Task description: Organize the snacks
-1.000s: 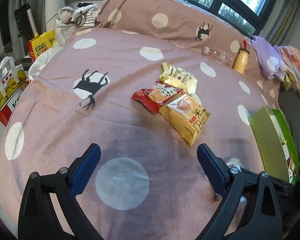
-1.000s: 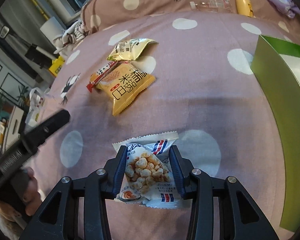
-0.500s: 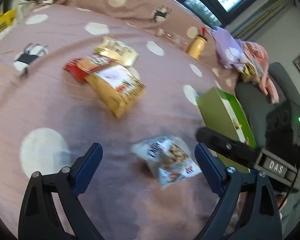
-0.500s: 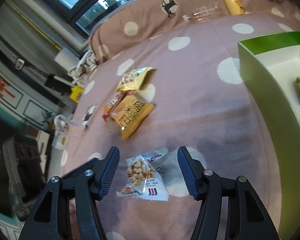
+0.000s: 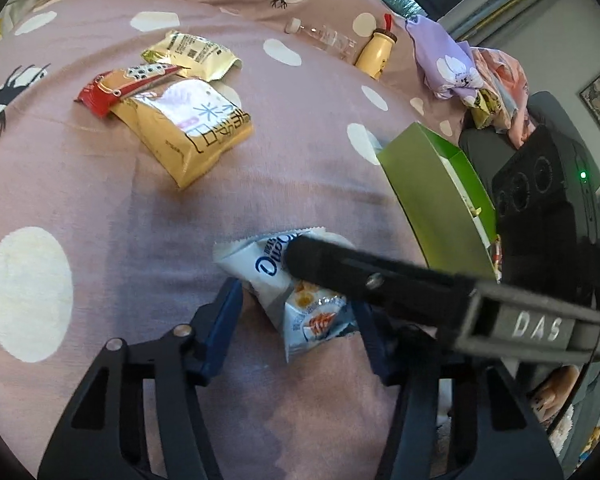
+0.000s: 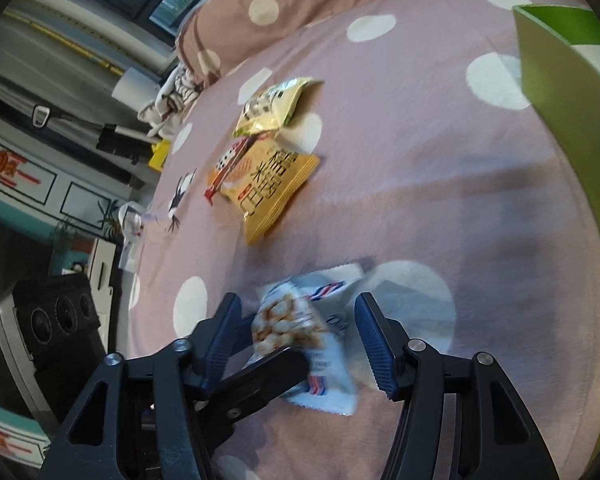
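Note:
A white and blue popcorn snack bag (image 5: 284, 292) lies on the pink dotted bedspread (image 5: 100, 208). My left gripper (image 5: 300, 320) is open, its jaws on either side of the bag. My right gripper (image 6: 298, 336) is open around the same bag (image 6: 296, 328), and one of its fingers (image 5: 340, 264) crosses over the bag in the left wrist view. An orange snack bag (image 5: 188, 128), a red one (image 5: 116, 88) and a gold one (image 5: 192, 54) lie farther back. A green box (image 5: 436, 196) stands open at the right.
A yellow bottle (image 5: 374, 56) and a clear bottle (image 5: 324, 38) lie by the pillow. Clothes (image 5: 452, 64) are piled at the right. The green box wall (image 6: 572, 128) fills the right edge of the right wrist view. Furniture stands beyond the bed's left edge.
My right gripper opened and let go of the popcorn bag. My left gripper swung right and moved in, its jaws now around the bag, crossing my right gripper.

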Demonstrator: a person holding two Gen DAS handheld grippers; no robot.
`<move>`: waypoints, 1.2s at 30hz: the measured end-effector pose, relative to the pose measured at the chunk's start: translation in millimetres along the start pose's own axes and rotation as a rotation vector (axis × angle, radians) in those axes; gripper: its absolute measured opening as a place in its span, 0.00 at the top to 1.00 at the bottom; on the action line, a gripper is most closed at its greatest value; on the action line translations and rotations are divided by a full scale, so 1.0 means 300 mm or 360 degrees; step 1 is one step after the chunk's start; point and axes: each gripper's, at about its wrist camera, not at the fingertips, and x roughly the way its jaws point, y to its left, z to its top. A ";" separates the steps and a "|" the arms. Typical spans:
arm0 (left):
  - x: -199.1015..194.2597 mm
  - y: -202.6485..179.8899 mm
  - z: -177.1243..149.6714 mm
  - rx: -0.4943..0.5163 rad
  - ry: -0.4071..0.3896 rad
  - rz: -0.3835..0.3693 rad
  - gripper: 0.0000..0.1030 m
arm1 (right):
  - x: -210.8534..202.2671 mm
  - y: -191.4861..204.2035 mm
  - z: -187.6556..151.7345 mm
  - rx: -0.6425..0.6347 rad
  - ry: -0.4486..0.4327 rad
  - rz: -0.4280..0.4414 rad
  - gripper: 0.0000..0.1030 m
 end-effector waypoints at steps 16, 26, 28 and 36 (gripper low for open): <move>-0.075 -0.144 0.017 0.0226 -0.0201 -0.0031 0.60 | -0.175 0.038 -0.005 -0.0082 -0.0280 -0.0047 0.49; -0.059 -0.425 0.073 0.0570 -0.0330 -0.0130 0.60 | -0.472 -0.064 0.001 0.0017 -0.0636 -0.0060 0.49; -0.045 -0.460 0.074 0.0630 -0.0351 -0.0158 0.60 | -0.510 -0.087 -0.003 0.0035 -0.0684 -0.0089 0.49; 0.049 -0.604 0.098 0.0744 -0.0318 -0.0247 0.61 | -0.636 -0.206 -0.014 0.0179 -0.0841 -0.0126 0.49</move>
